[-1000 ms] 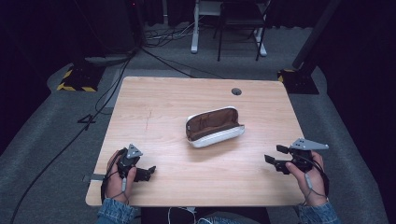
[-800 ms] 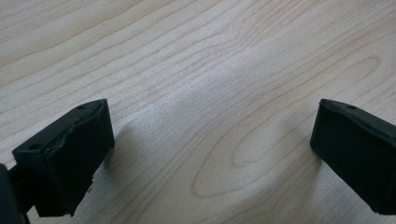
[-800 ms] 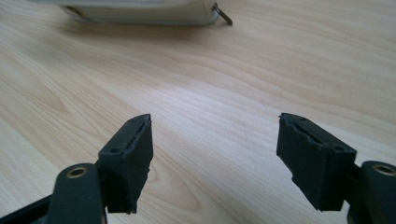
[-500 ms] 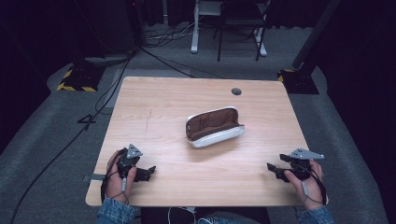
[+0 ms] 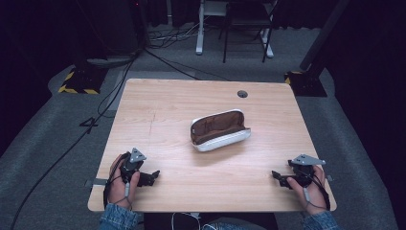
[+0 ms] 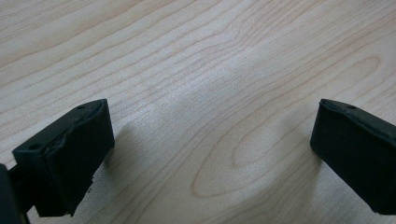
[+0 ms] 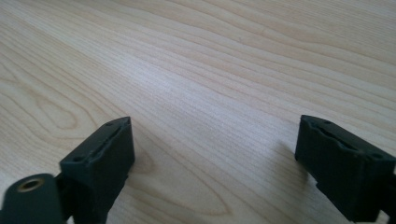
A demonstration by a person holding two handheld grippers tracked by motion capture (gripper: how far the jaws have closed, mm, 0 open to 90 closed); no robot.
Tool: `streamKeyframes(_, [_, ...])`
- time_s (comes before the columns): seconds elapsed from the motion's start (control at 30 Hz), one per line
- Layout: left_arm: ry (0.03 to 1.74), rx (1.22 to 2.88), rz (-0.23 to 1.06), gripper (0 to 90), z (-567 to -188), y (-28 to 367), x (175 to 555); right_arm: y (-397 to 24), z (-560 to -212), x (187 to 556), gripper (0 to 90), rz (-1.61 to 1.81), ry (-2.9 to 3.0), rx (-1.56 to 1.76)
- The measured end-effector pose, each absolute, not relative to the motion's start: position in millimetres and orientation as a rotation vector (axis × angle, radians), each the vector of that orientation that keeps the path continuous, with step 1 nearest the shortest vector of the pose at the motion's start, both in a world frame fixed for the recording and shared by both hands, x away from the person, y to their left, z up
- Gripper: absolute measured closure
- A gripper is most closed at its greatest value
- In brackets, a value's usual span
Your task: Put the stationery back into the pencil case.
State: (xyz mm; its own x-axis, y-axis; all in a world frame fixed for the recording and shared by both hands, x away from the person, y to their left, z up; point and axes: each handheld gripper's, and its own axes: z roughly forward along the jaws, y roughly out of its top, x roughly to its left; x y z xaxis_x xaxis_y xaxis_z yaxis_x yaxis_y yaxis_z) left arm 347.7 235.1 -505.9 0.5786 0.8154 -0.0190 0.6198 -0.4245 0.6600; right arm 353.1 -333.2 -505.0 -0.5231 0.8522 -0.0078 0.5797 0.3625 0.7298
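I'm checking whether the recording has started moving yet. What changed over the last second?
The right hand-held gripper sank and drew back toward the person, coming down to the table near its front right corner, jaws open. The left hand-held gripper and the open glasses case kept their places.

The one mark I could read was a dark figure "4" on the grey floor, just off the table's left edge in the high view. I found no other lettering, label or brand legible anywhere.
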Motion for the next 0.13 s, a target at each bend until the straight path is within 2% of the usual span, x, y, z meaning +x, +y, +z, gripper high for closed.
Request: streamKeyframes(0.13, [1.14, 2.181, 0.408, 0.1, -506.1, 235.0, 347.6, -331.7, -505.3, 355.7, 7.9, 0.963, 2.253, 1.248])
